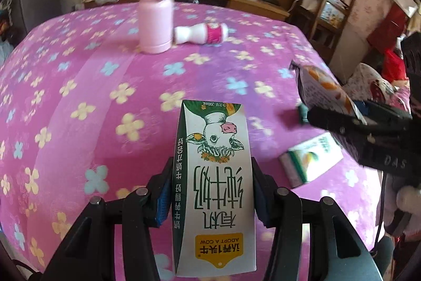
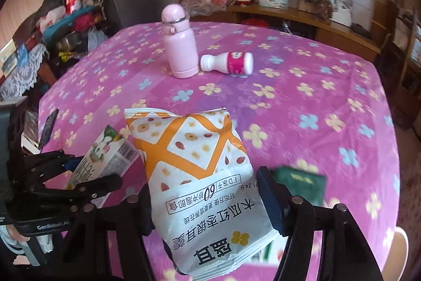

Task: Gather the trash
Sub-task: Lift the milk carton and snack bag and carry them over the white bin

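- Left gripper (image 1: 213, 191): clamping a milk carton (image 1: 213, 175) across its narrow sides, blue pads pressing on both faces; the carton is riding clear of the table (image 1: 79, 86), cow print upside down toward the camera.
- Right gripper (image 2: 208, 204): closing on an orange-and-white snack pouch (image 2: 194, 165); its lower part sits between the jaws and the pads are touching its edges. Whether the soft film is pinched firmly cannot be told.
- Second carton (image 1: 311, 161), white and green: lying flat near the table's right edge, under the right gripper, not yet collected.
- Small yogurt bottle (image 2: 229, 63), white with a pink label: lying on its side toward the far edge, just beside an upright pink flask (image 2: 180, 44).
- Pink flask: looking like a keeper rather than trash, so best left standing.
- No bin is showing in either view.
- Handling judgement, carton: rigid and light, so the present squeeze is looking sufficient; keeping it level is guarding against drips from any opened spout.
- Handling judgement, pouch: crinkly and liable to slide out, so biting deeper into the bag rather than its rim is paying off.
- Risk: the two grippers are working near each other over the right side, so carrying the loads apart is avoiding a knock.
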